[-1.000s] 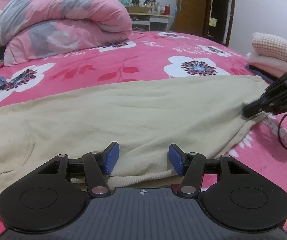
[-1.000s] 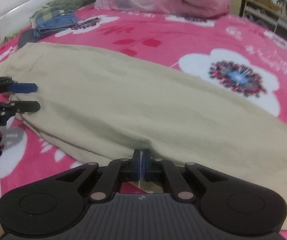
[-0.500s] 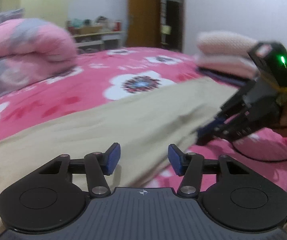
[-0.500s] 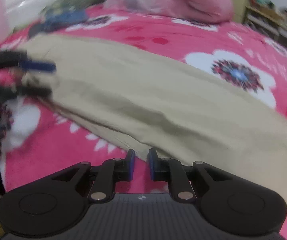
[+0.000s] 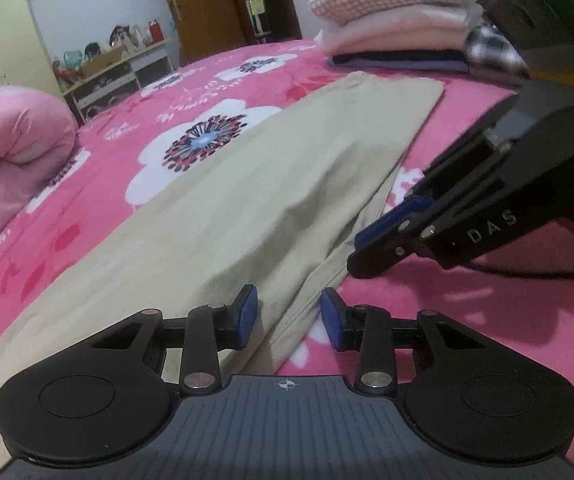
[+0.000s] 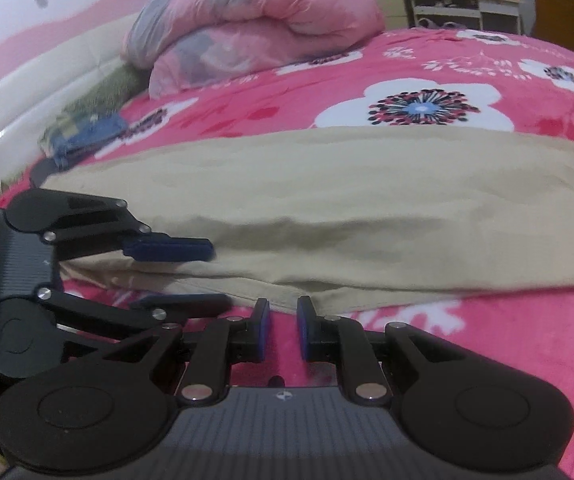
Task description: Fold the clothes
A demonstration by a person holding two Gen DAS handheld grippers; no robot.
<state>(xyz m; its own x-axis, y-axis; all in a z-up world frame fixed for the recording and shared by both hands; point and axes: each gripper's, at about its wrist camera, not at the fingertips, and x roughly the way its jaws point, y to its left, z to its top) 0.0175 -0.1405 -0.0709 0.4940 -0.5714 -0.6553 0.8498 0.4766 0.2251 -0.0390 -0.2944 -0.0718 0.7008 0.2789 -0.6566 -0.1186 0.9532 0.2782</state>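
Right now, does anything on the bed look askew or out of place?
Only a little. The beige trousers lie flat, but their near edge is uneven, a lower layer sticking out from under the upper one. The folded pile looks tidy.

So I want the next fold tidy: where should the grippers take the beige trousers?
Take the beige cotton trousers at the near long edge, where layered hems lift off the pink floral bedspread. Come in low from the bed's near side; the left gripper, jaws closing, already straddles it.
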